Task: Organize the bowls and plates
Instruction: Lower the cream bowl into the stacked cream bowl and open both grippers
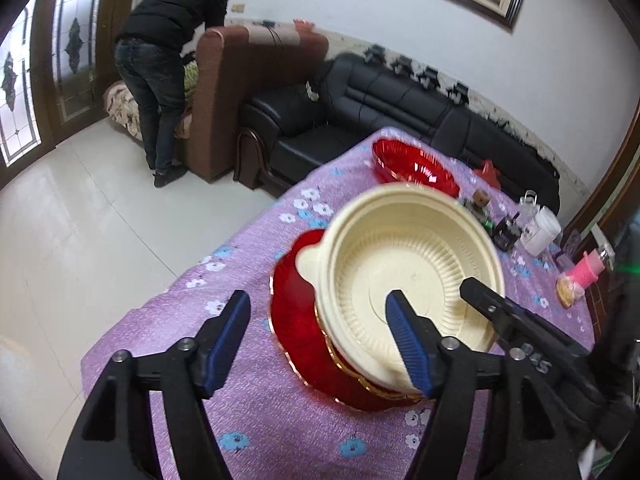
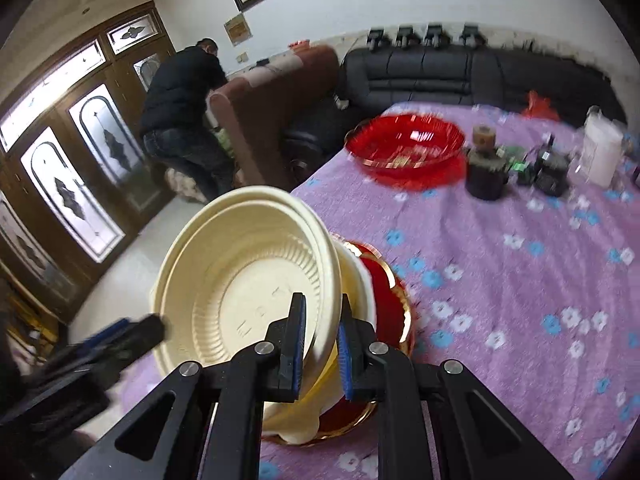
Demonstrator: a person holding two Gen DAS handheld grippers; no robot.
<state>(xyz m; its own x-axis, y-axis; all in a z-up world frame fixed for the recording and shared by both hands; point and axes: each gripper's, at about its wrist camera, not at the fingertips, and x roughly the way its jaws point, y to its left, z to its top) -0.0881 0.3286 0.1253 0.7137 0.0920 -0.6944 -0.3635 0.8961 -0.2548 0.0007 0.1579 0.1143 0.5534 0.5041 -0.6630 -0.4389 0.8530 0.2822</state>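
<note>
I had my right tongs [image 2: 320, 344] clamped on the cream bowl [image 2: 240, 280]'s rim, tilting it atop the red plate [image 1: 296, 320] for stacking, while my left tongs [image 1: 316, 336] stood open beside that plate.

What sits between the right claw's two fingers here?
The rim of the tilted cream bowl is pinched in the right claw, as the right wrist view shows.

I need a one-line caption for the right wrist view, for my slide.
Right claw shut on the tilted cream bowl's rim, above the red plate on the purple tablecloth.
</note>
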